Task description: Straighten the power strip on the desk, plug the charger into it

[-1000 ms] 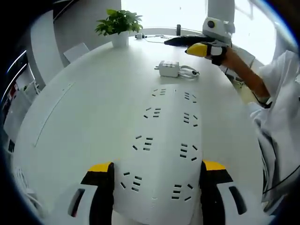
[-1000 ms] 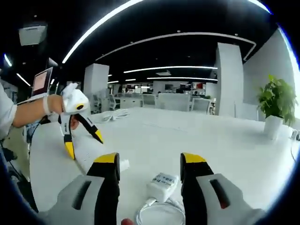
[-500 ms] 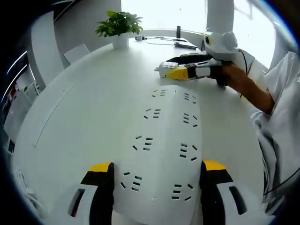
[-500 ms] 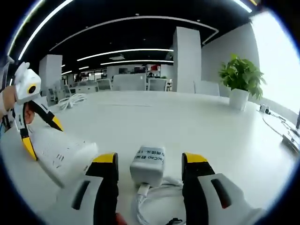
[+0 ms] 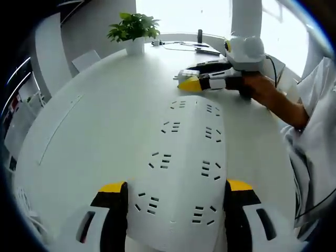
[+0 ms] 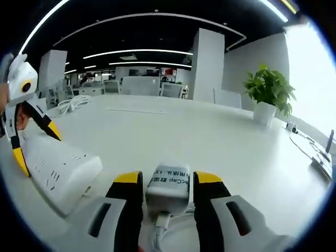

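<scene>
A broad white desk [image 5: 94,121] carries a potted plant [image 5: 133,30] at its far edge; bright windows [image 5: 181,13] glow behind it.

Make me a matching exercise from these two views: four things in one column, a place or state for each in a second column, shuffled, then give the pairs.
Things
1. charger
2. power strip
3. potted plant
4. coiled white cable

Places or states
A. lies between the left claw's jaws
B. stands at the desk's far edge
C. lies far back on the desk, past the power strip
D. sits between the right claw's narrowed jaws

Pairs: 1-D, 2-A, 3-B, 4-C
</scene>
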